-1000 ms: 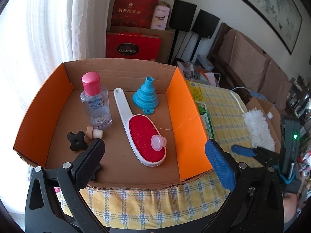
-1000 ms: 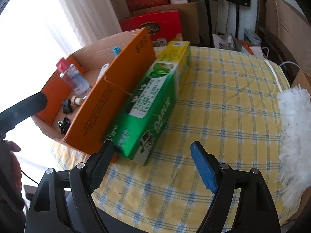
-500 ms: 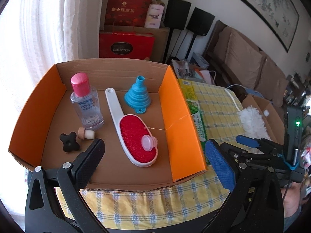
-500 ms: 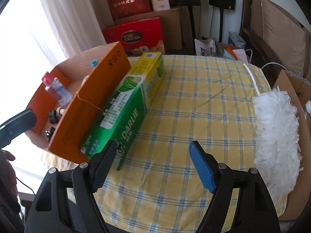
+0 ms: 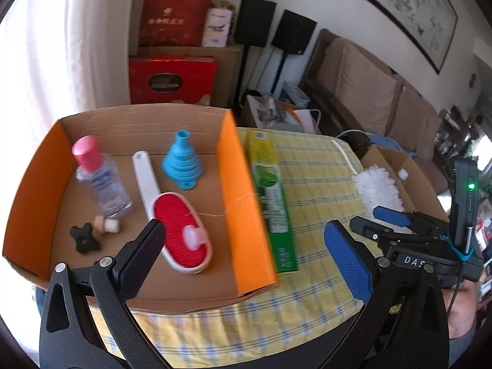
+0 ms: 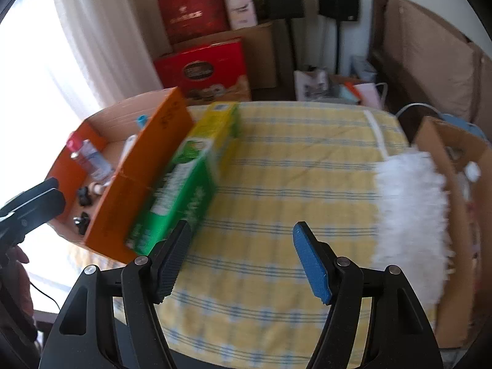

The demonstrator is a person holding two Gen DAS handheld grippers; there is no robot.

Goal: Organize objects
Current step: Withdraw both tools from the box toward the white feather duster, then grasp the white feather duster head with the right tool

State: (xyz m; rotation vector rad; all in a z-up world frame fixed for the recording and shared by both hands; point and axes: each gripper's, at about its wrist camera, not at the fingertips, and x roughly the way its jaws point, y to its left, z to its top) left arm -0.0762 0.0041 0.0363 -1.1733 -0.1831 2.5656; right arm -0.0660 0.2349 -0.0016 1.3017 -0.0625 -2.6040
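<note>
Both tongs empty: left tongs point(image 5: 246, 252) wide open, right tongs point(image 6: 241, 258) open, just been closing. Green carton point(image 6: 184, 184) against box point(image 5: 243, 209), duster point(image 6: 412, 206) probably at table edge; a nudge drops it.

My left cam looks down into the cardboard box point(image 5: 243, 209) up close, my right views it from farther right; both share it.
</note>
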